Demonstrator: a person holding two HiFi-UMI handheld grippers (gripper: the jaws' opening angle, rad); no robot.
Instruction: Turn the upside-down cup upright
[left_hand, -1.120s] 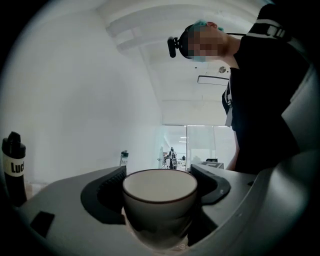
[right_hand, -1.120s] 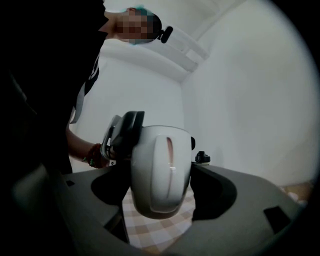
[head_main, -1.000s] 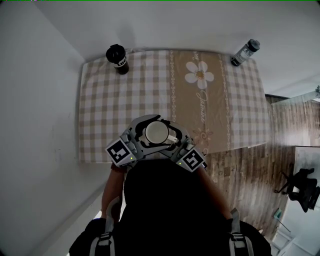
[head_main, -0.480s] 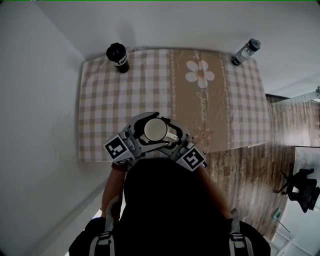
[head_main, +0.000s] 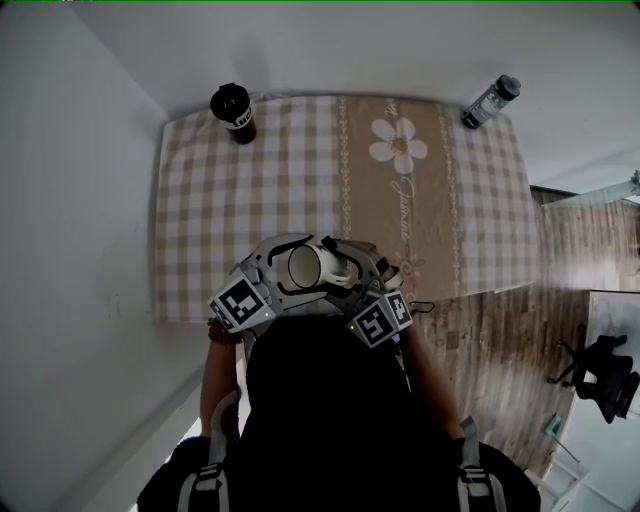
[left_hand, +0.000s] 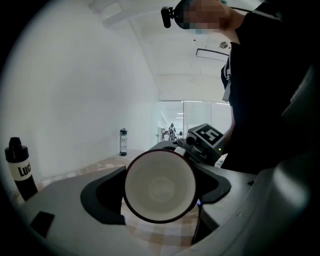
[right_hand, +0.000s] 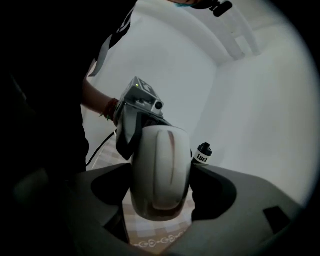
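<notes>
Head view: a white cup (head_main: 303, 266) with a dark rim, held over the near edge of the table (head_main: 200, 200), about midway along that edge. The table carries a beige checked cloth with a daisy band down its middle. The cup lies tipped on its side, above the cloth – mouth toward the left gripper (head_main: 285, 262), handle toward the right gripper (head_main: 335, 268).

Left gripper view: the open mouth faces the camera and fills the gap between the jaws, with the rim meeting a jaw on each side. The claw is clenched on the cup.

Right gripper view: the handle faces the camera and both jaws press against the cup's wall – this claw, too, is grasping the cup. Checked cloth shows below it.

At the table's far left corner stands a black bottle (head_main: 234, 113); at its far right corner, a clear bottle (head_main: 490, 102). Both are well apart from the cup.
</notes>
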